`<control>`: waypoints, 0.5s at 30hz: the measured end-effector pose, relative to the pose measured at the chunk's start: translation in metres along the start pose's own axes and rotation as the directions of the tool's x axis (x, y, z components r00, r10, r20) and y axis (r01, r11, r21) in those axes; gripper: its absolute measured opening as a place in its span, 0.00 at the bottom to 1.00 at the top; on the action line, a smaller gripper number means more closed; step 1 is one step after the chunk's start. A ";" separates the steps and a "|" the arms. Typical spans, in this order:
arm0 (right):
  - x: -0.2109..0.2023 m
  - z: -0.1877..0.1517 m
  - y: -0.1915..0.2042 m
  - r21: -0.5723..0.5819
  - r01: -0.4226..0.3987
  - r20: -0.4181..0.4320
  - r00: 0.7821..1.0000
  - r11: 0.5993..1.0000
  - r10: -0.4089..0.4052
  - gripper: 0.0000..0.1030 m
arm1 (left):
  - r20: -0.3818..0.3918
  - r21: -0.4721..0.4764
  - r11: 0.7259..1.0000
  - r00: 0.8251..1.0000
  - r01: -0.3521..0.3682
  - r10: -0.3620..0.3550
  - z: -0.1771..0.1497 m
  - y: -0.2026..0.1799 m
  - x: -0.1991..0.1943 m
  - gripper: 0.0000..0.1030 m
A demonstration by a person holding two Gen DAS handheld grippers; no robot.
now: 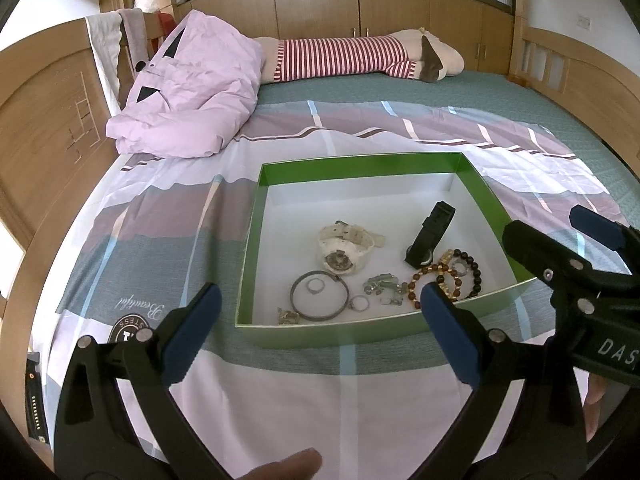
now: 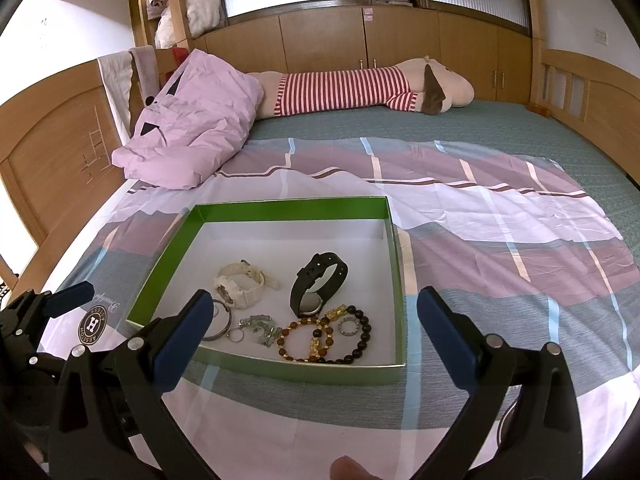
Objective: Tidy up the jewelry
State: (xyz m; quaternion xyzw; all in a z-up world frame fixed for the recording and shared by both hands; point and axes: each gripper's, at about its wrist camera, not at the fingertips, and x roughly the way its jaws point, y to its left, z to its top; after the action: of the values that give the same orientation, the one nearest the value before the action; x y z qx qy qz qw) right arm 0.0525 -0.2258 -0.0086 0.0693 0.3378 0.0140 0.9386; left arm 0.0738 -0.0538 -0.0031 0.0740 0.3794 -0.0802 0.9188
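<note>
Bedspread (image 2: 500, 240) lies flat ahead of both tongs, with bare cloth right of the box (image 2: 276, 372). Left tongs (image 1: 320, 320) and right tongs (image 2: 312, 320) gape empty before its near wall; the watches (image 2: 316, 288) and bracelets (image 2: 320, 340) lie just beyond.

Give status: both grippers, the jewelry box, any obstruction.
Left gripper open, empty, short of box. Right gripper open, empty. Green-walled white-floored cardboard box holds white watch, black watch, bead bracelets, rings. Nothing blocking.

Glossy card box (image 1: 478, 184), metal bangle (image 1: 319, 296), cloth bedspread (image 1: 152, 240)
</note>
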 end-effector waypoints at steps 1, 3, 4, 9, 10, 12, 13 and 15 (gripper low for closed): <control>0.000 0.000 0.001 -0.001 -0.001 0.000 1.000 1.000 0.001 0.99 | 0.000 0.001 1.000 1.000 0.000 0.000 0.000 0.000 0.000 0.98; 0.000 0.000 0.000 -0.002 0.001 0.002 1.000 1.000 -0.001 0.99 | 0.001 0.001 1.000 1.000 0.000 0.000 0.000 0.000 0.000 0.98; 0.000 0.000 0.000 -0.001 0.001 0.002 1.000 1.000 -0.001 0.99 | 0.000 -0.001 1.000 1.000 0.000 0.000 0.000 0.000 0.000 0.98; -0.001 -0.001 0.002 -0.001 -0.002 0.003 1.000 1.000 0.002 0.99 | -0.002 0.004 1.000 1.000 0.002 -0.002 0.000 0.000 0.000 0.98; -0.001 -0.001 0.002 -0.002 -0.002 0.002 1.000 1.000 0.002 0.99 | -0.003 0.006 1.000 1.000 0.003 -0.003 0.000 0.000 0.000 0.98; -0.001 -0.001 0.002 -0.001 -0.001 0.004 1.000 1.000 0.001 0.99 | -0.003 0.006 1.000 1.000 0.003 -0.003 0.000 0.000 0.000 0.98; -0.001 -0.001 0.002 0.000 -0.002 0.004 1.000 1.000 0.002 0.99 | -0.004 0.006 1.000 1.000 0.004 -0.004 -0.001 0.000 0.001 0.98; -0.001 -0.001 0.002 -0.002 -0.002 0.003 1.000 1.000 0.002 0.99 | -0.006 0.007 1.000 1.000 0.005 -0.005 0.000 -0.001 0.001 0.98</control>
State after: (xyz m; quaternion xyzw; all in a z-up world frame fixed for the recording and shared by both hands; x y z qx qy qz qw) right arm 0.0514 -0.2237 -0.0084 0.0689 0.3362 0.0151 0.9391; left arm 0.0742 -0.0551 -0.0043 0.0767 0.3821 -0.0837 0.9171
